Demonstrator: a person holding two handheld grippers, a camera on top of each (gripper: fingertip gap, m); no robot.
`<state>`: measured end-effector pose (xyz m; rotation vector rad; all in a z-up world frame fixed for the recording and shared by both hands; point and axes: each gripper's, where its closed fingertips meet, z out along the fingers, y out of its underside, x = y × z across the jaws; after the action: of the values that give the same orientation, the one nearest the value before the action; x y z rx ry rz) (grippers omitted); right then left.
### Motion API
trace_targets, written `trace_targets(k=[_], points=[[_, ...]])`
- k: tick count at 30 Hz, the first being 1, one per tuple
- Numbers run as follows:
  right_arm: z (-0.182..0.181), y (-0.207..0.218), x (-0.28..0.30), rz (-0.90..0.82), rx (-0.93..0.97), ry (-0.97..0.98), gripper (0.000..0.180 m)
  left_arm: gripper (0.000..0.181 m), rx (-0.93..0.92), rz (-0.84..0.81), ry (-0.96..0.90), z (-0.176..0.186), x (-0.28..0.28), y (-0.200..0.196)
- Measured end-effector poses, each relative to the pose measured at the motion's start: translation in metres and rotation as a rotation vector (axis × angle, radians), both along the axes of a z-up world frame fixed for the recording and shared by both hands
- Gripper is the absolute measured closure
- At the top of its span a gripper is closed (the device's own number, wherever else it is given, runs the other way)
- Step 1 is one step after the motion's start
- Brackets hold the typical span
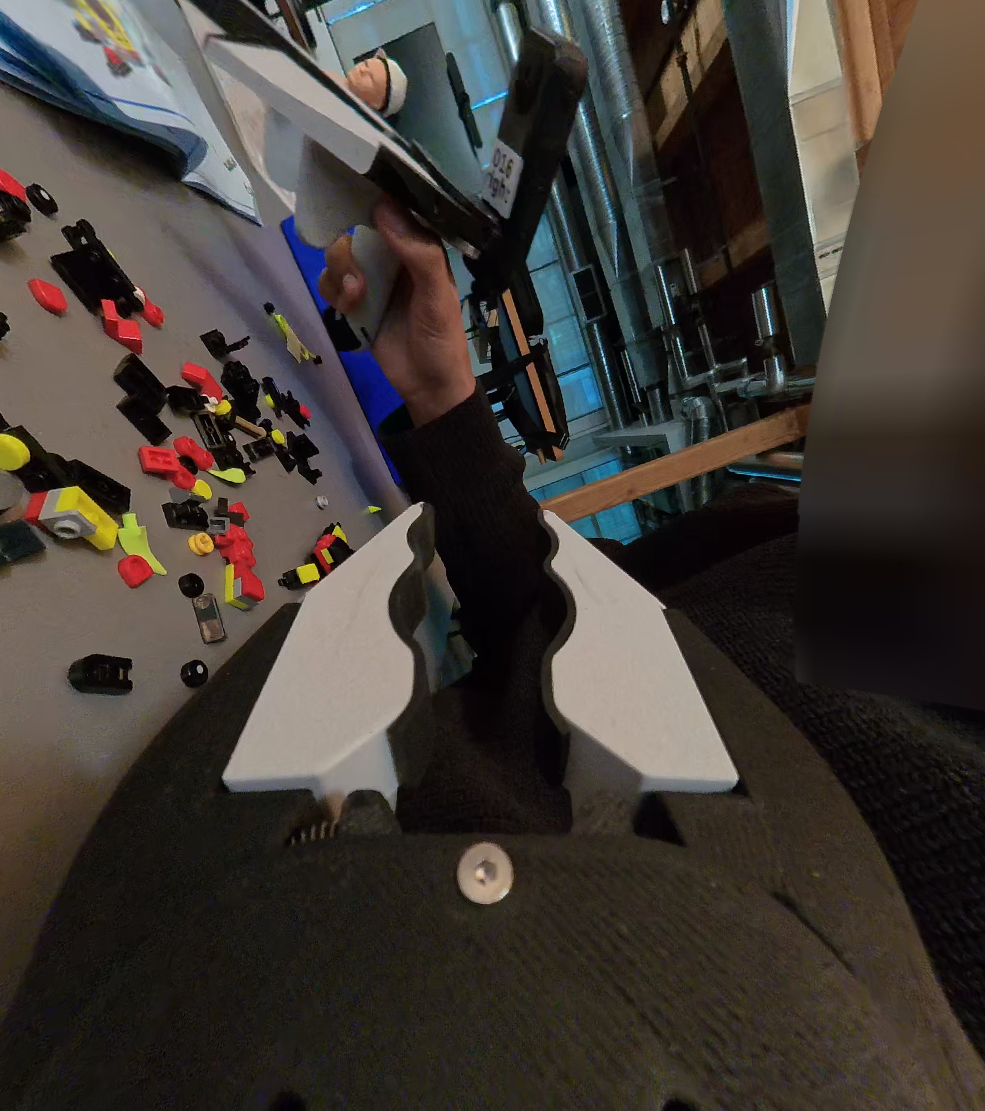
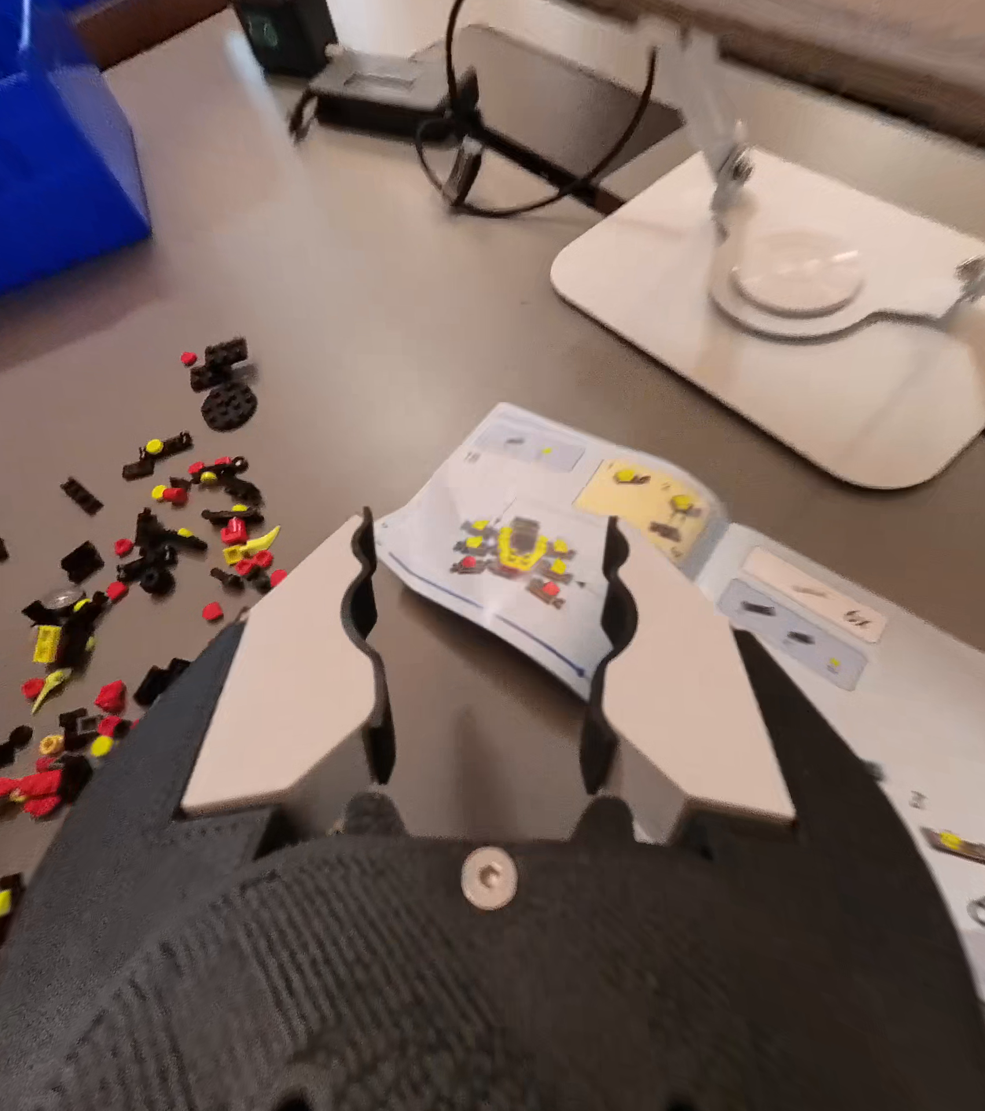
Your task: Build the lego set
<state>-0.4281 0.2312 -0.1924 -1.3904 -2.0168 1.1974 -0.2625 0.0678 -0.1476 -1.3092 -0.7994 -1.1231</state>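
Loose lego pieces (image 2: pixel 135 577) in black, red and yellow lay scattered over a grey table (image 2: pixel 370 312), with the open booklet (image 2: pixel 544 559) just beside them. A blue bin (image 2: pixel 27 168) stood at the far left edge, a white stand base (image 2: pixel 827 373) at the far right, and a black cable (image 2: pixel 514 180) between them; the middle of the table was bare. The right gripper (image 2: pixel 487 601) hung over the booklet's near edge, jaws apart and empty. The left gripper (image 1: pixel 487 577), raised and tilted beside the table edge, was likewise apart, holding nothing, facing a hand (image 1: pixel 418 324). Metal ducts (image 1: pixel 616 240) lined the room behind.
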Motion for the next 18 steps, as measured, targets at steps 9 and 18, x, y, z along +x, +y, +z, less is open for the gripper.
trace_targets(k=[9, 18], points=[[-0.03, 0.057, -0.012, -0.19, 0.096, -0.122, 0.134, 0.151, -0.007, -0.011, 0.003, -0.002, 0.002, 0.003], [-0.039, 0.05, -0.019, -0.115, 0.313, -0.133, 0.116, 0.151, -0.049, -0.016, 0.071, -0.004, 0.007, 0.006]])
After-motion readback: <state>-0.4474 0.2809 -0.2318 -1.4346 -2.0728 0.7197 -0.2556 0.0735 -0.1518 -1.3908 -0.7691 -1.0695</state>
